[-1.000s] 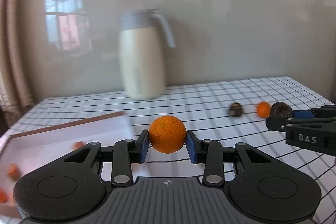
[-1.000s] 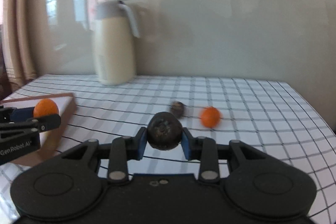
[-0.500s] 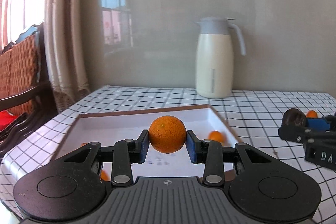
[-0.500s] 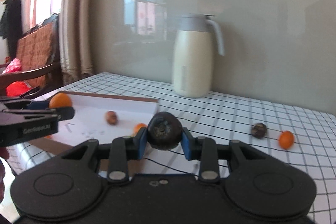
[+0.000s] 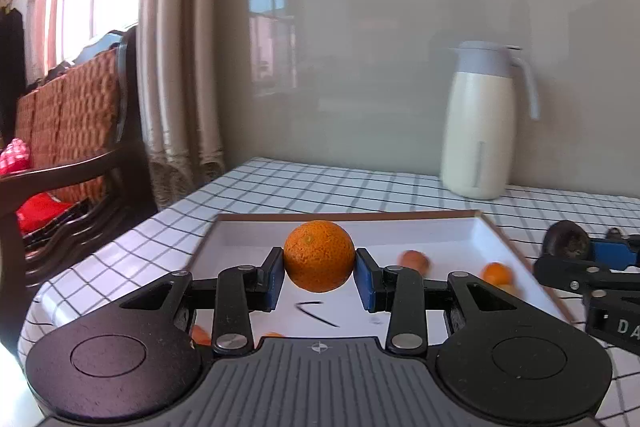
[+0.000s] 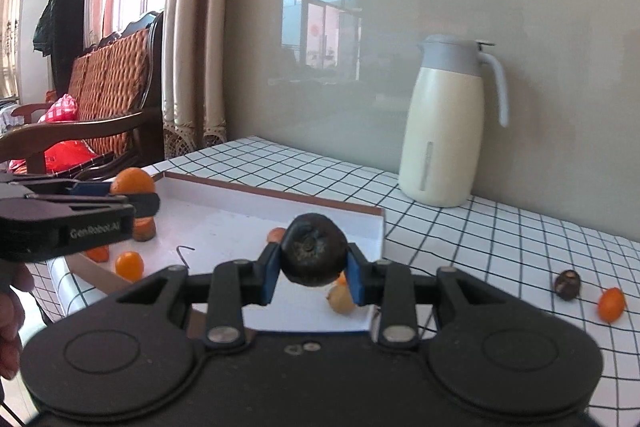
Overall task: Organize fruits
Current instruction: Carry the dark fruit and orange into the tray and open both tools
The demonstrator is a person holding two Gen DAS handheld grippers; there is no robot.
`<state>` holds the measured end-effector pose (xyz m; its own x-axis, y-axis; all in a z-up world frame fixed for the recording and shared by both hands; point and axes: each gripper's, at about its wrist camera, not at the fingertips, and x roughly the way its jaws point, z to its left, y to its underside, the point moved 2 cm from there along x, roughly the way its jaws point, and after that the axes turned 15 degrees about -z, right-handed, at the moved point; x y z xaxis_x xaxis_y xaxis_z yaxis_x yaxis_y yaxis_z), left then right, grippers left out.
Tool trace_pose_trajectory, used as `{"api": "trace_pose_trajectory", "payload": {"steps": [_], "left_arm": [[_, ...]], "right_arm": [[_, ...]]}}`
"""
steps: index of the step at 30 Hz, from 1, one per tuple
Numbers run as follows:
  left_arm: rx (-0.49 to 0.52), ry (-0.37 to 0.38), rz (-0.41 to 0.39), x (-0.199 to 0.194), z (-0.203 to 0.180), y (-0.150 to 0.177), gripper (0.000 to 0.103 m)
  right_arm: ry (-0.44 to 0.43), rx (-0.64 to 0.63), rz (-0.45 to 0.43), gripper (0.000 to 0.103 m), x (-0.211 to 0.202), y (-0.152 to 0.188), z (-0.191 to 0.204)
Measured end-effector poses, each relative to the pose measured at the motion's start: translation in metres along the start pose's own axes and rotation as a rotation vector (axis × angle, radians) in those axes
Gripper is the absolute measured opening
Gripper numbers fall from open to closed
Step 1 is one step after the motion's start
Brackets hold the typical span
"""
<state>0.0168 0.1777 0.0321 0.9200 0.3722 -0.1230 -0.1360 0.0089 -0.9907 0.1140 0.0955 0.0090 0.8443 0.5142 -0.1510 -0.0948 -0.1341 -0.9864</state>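
Your left hand-held gripper (image 5: 319, 273) is clenched on an orange (image 5: 319, 255), held above the white tray (image 5: 440, 233) – your right hand-held gripper (image 6: 313, 269) grasps a dark round fruit (image 6: 313, 255) over the tray's near right corner. Small fruits lie inside the tray. Out on the checked desk (image 6: 500, 235) sit a dark fruit (image 6: 567, 284) beside a small orange one (image 6: 611, 303), and a cream jug (image 6: 444, 123) stands by the wall
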Motion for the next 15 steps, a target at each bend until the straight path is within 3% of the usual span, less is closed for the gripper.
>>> {"api": "trace_pose_trajectory", "payload": {"steps": [15], "left_arm": [[-0.005,-0.062,0.038,0.044,0.029,0.011,0.038]], "right_arm": [[-0.009,0.010,0.050,0.025,0.053,0.008,0.004]]}}
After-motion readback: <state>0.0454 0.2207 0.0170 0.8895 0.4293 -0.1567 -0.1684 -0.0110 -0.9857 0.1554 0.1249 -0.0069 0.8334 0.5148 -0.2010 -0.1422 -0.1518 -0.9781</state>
